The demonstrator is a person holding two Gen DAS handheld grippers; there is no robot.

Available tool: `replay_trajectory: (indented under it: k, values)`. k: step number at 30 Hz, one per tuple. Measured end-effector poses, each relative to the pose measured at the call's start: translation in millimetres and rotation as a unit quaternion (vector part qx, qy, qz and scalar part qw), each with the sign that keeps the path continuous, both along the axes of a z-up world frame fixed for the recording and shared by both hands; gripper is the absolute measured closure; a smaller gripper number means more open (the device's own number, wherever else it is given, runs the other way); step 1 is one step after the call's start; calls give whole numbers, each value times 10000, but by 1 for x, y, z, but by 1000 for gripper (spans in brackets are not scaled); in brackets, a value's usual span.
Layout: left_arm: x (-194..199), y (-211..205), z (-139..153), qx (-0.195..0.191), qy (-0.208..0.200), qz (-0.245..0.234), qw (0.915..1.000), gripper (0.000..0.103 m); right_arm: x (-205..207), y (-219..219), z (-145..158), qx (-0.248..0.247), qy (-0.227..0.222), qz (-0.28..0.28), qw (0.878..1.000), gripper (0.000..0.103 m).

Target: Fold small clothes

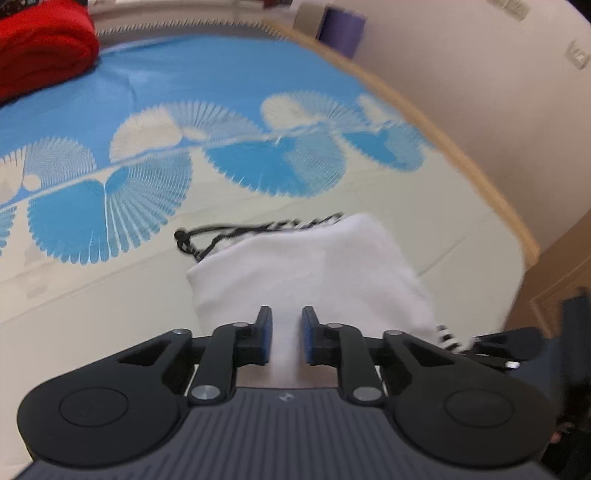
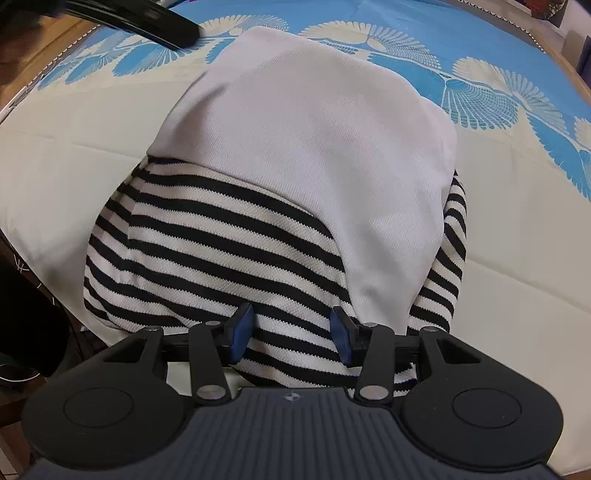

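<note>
right claw (image 2: pixel 291 334) half open over striped hem, gripping nothing | left claw (image 1: pixel 287 336) narrowed, gap showing, hold unclear | garment (image 2: pixel 295 166) on bed (image 2: pixel 55 166), long axis toward 12 o'clock | right nearer | white flap (image 2: pixel 314 122) beyond

A red blanket (image 1: pixel 40 48) lies on the blue-patterned bedspread (image 1: pixel 221 85), perhaps folded.

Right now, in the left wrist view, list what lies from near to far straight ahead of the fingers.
Left gripper → white garment → black-and-white cord → cream part of the bedspread → blue fan-patterned part → purple container by the wall.
</note>
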State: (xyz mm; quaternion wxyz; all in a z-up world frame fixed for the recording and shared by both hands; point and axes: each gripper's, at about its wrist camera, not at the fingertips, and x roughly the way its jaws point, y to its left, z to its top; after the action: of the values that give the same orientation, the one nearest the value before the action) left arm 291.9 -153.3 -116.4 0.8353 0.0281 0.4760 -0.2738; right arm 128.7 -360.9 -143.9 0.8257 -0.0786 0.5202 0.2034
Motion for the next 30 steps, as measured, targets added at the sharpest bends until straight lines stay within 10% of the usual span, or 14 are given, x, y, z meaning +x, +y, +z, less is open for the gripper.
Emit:
replay_trajectory:
  k: [7,13,18,26,30]
  values:
    - [36,0,-66,840,353,603,9940,88,4,3,-2,69,54,8,10000,57]
    - [36,22,-24,173,508,713,9960,74,11,-9,11,480,79,-151,9987,56]
    - [5,25,0,-72,530,-182,9984,68,27,-44,39,1359,-535,-1159,9825,56]
    - [-39,-17,-55,1038,321,-1148,9874,64,65,-33,-9,-140,-124,-1624,9865,51]
    - [-31,-13,-39,847,473,-1019,9901,54,65,-34,-15,-207,-112,-1697,9852,48]
